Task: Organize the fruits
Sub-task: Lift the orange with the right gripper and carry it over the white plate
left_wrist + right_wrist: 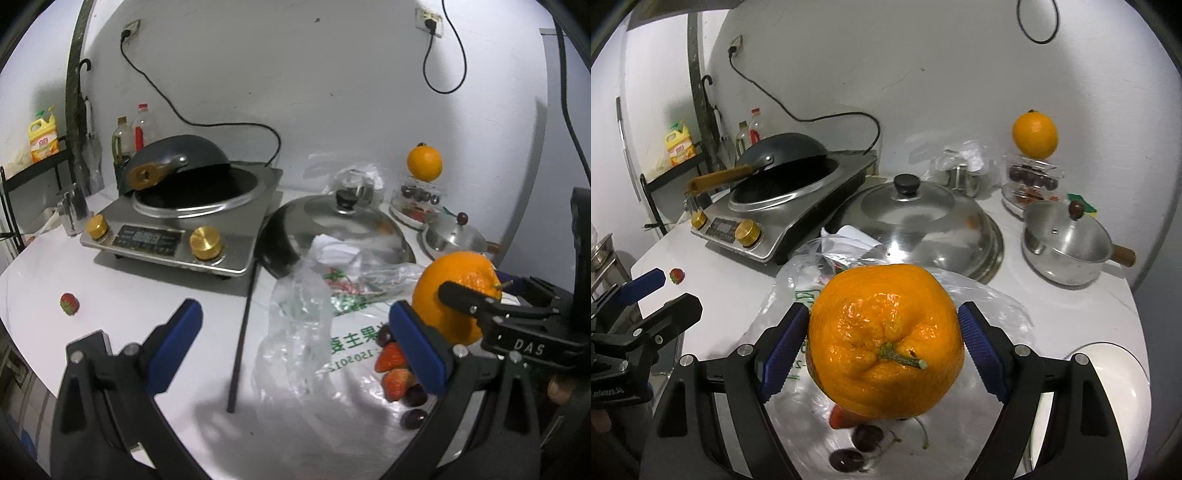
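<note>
My right gripper point(884, 349) is shut on a large orange point(885, 341), stem toward the camera, held above a clear plastic bag point(990, 295). The orange also shows in the left wrist view point(456, 291). Strawberries point(393, 365) and dark cherries point(415, 395) lie on the bag under it. My left gripper point(295, 336) is open and empty above the bag's left part. A lone strawberry point(69, 303) lies at the table's left. A second orange point(1034, 134) sits on a clear tiered fruit stand point(1028, 181) at the back right. A white bowl point(1108, 373) is at the near right.
An induction cooker point(177, 236) with a tilted wok point(177, 158) stands back left. A big steel lid point(923, 221) lies mid-table. A steel saucepan point(1067, 243) with a cherry on its rim is at the right. A dark stick point(242, 332) lies on the table.
</note>
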Motion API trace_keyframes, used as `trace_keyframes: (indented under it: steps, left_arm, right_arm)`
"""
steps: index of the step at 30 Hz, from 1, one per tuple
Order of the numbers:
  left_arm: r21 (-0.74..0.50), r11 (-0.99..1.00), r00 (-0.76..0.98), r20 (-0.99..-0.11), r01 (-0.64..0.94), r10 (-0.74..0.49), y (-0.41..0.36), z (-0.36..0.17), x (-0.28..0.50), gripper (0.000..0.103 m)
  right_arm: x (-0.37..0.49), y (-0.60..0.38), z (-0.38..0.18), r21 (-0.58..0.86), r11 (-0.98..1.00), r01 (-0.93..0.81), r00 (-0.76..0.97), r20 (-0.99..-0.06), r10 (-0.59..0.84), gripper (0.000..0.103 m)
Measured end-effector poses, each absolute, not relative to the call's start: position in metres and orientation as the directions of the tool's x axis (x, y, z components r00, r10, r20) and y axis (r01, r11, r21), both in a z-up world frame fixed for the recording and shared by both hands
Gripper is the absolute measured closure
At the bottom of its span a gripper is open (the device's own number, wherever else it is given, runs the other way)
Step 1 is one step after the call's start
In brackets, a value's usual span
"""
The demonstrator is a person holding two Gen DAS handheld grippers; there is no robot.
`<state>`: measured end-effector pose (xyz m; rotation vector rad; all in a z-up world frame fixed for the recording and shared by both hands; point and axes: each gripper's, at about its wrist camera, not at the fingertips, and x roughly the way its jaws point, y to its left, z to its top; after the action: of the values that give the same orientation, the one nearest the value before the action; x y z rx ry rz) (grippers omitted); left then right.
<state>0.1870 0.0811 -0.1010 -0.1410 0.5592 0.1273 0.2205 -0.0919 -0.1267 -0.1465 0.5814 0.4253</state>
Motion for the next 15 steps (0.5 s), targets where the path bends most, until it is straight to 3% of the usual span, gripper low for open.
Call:
trace_keyframes:
  steps: [15]
  left_arm:
    - [-0.066, 0.994, 0.839, -0.544, -0.084, 0.035, 0.019, -0.095, 0.192, 0.001]
  right_arm:
    - [0.210, -0.168, -0.117, 0.011, 0.941, -0.337, 0.800, -0.524, 0.293, 0.018]
